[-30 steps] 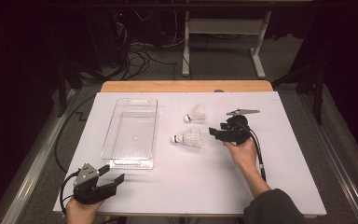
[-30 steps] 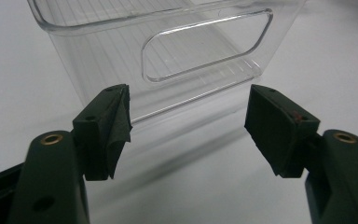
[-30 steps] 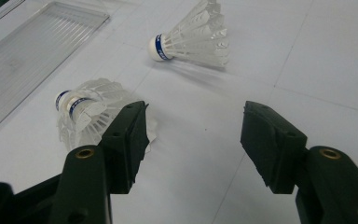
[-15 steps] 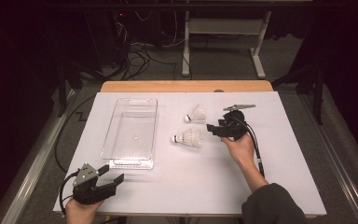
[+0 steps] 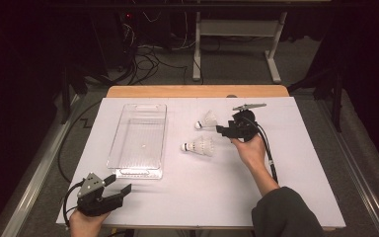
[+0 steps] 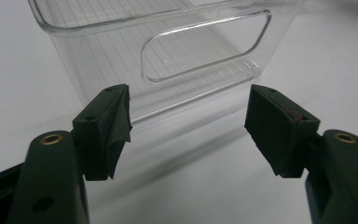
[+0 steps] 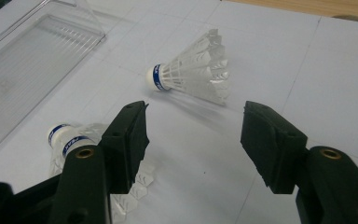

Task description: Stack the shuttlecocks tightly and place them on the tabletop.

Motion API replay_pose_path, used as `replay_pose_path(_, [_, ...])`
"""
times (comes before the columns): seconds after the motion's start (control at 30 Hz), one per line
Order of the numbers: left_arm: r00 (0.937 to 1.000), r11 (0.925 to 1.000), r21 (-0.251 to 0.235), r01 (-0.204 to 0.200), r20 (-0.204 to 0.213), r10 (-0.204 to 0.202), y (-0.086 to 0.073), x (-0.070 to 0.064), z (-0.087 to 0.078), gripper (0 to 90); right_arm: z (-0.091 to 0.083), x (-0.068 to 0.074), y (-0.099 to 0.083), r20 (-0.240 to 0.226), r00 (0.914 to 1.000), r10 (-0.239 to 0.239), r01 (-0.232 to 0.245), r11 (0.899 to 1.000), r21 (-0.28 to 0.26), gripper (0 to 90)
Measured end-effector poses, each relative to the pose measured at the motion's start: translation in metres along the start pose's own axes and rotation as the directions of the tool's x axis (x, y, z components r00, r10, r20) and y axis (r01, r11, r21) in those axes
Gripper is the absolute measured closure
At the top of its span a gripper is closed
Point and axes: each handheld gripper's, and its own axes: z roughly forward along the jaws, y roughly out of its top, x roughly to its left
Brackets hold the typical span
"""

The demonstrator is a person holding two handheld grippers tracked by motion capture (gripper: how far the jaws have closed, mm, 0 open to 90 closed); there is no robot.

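Right gripper [image 5: 220,130]: jaws spread, empty, aimed at far shuttlecock [image 7: 191,67] mid-desk; near shuttlecock [image 7: 70,140] partly hidden behind jaw. Left gripper [image 5: 120,185]: spread, near desk's front-left corner, facing clear tray [image 6: 168,42], cut off above.

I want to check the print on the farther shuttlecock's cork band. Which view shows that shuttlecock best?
The right gripper view: the farther shuttlecock lies close and sharp ahead of the open right gripper, blue band visible. The high view shows it small, beside the gripper.
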Motion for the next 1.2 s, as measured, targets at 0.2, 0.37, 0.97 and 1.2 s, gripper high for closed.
replay_pose_path(0.2, [1.0, 1.0, 0.001, -0.001, 0.004, 0.001, 0.0, 0.0, 0.0, 32.1, 0.005, 0.0, 0.006, -0.008, 0.9999, 0.006, -0.005, 1.0, 0.027, 41.7])
replay_pose_path(0.37, [1.0, 1.0, 0.001, 0.0, 0.004, 0.0, 0.0, 0.0, 0.001, 32.1, 0.009, -0.001, 0.013, -0.01, 1.0, -0.001, 0.001, 0.999, 0.038, 40.8])
replay_pose_path(0.97, [1.0, 1.0, 0.001, 0.0, 0.01, 0.0, 0.0, 0.0, 0.0, 32.2, 0.026, 0.0, 0.035, -0.001, 0.9996, 0.028, -0.028, 0.998, 0.064, 39.6])
replay_pose_path(1.2, [0.9999, 1.0, 0.002, -0.003, 0.011, 0.003, 0.0, 0.0, 0.0, 32.2, 0.034, -0.002, 0.04, 0.002, 0.9991, 0.043, -0.043, 0.995, 0.088, 39.9])
